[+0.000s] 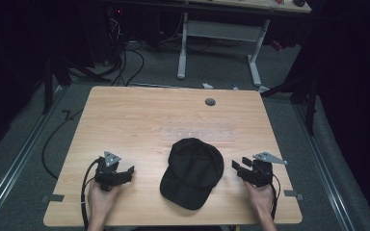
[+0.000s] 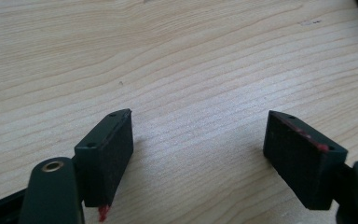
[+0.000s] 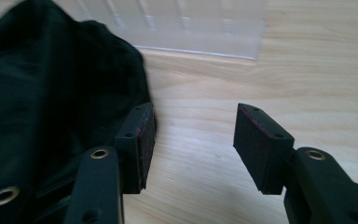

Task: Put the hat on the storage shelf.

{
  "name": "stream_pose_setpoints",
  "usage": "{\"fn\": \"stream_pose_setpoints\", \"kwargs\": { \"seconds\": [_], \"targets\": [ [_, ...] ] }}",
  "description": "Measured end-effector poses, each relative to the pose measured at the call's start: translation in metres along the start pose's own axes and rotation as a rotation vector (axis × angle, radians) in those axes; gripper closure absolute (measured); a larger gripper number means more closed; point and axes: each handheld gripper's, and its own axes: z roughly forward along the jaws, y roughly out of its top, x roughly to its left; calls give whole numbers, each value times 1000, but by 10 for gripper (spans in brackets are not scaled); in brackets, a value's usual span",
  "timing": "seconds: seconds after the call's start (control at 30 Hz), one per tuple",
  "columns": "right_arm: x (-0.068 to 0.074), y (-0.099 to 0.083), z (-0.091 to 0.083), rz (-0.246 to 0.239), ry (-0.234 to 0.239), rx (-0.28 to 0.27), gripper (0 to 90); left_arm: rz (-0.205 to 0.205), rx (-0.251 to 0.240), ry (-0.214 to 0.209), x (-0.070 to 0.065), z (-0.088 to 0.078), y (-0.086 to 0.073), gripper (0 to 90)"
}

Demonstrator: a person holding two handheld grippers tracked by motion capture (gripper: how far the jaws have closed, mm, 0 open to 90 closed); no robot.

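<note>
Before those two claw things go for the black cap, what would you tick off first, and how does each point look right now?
1. Cap lies flat on the table, between both grippers: ok.
2. Left gripper jaws apart with bare wood between them: ok.
3. Right gripper jaws apart, nothing between them; in the right gripper view one pad sits beside the cap's edge: ok.
4. Whether that pad already touches the fabric: cannot tell.
5. Clear plastic sheet behind the cap, lying close to its far edge, so it might shift if the cap is dragged: not ok.
</note>
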Motion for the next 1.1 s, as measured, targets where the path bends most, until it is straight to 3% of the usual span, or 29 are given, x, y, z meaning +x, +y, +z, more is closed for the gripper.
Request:
{"fn": "stream_pose_setpoints", "kwargs": {
  "seconds": [0.37, 0.6, 0.87, 1.0, 1.1],
  "targets": [
    [20, 11, 17, -24, 72, 15, 483, 0, 0, 0, 0, 0, 0, 245],
    [23, 11, 33, -1, 67, 35, 472, 0, 0, 1, 0, 0, 0, 245],
    [27, 6, 50, -28, 47, 100, 474, 0, -1, 1, 0, 0, 0, 245],
    [29, 4, 54, -44, 37, 107, 485, 0, -1, 1, 0, 0, 0, 245],
    [28, 3, 58, -49, 29, 146, 488, -1, -1, 1, 0, 0, 0, 245]
  ]
}}
